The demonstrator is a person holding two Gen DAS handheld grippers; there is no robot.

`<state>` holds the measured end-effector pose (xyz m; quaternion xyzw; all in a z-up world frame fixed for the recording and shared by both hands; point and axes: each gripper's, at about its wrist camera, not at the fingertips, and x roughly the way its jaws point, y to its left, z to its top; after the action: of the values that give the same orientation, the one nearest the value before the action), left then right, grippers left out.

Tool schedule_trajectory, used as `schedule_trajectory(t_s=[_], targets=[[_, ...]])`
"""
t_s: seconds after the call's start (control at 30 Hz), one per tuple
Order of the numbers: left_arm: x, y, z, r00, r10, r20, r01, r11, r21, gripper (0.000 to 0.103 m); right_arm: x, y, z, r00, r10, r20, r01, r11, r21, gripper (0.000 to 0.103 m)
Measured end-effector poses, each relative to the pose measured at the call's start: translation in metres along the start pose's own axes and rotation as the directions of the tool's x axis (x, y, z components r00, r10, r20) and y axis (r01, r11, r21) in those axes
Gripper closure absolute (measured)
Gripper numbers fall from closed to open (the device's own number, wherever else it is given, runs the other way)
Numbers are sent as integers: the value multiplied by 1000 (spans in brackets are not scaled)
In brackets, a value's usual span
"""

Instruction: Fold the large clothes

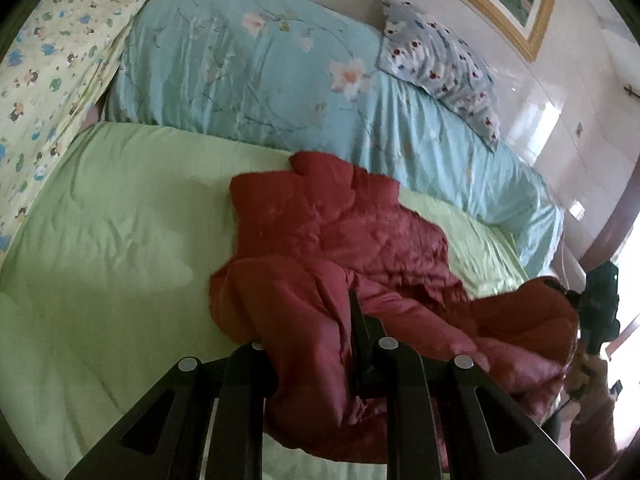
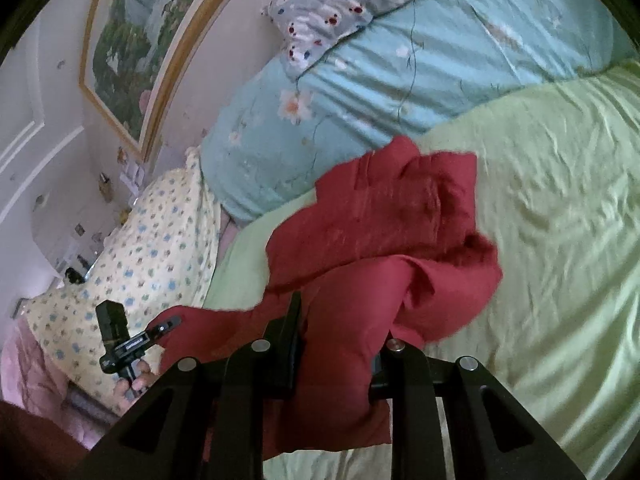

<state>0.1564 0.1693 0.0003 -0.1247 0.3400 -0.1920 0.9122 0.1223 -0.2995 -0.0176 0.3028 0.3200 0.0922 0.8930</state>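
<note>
A dark red quilted jacket (image 1: 340,220) (image 2: 384,208) lies crumpled on the green bedsheet (image 1: 120,220) (image 2: 560,200). Its near edge is raised off the sheet between the two grippers. My left gripper (image 1: 312,336) is shut on a thick fold at the jacket's near left edge; one finger is hidden under the fabric. My right gripper (image 2: 340,340) is shut on a bunched fold at the other end. Each view also shows the opposite gripper, held in a hand and clamped on the jacket: the right gripper (image 1: 568,292) and the left gripper (image 2: 168,324).
A light-blue floral quilt (image 1: 260,68) (image 2: 360,80) is heaped along the far side of the bed, with a spotted pillow (image 1: 440,64) on it. A yellow patterned quilt (image 1: 52,60) (image 2: 140,260) lies at one end. A framed picture (image 2: 132,48) hangs on the wall behind.
</note>
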Motion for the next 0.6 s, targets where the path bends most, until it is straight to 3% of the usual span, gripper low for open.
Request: schedule_trajectory(t_s=[0.27,0.6], targets=[[62,-9,55,996,76,47,-75,997,-19,85,39,-16,57,996,-58,66,55,997,45,81],[170,0,115,986,167,-6,-167,982,-83,84,110,-52,108,983,-159,93,148,983,109,80]])
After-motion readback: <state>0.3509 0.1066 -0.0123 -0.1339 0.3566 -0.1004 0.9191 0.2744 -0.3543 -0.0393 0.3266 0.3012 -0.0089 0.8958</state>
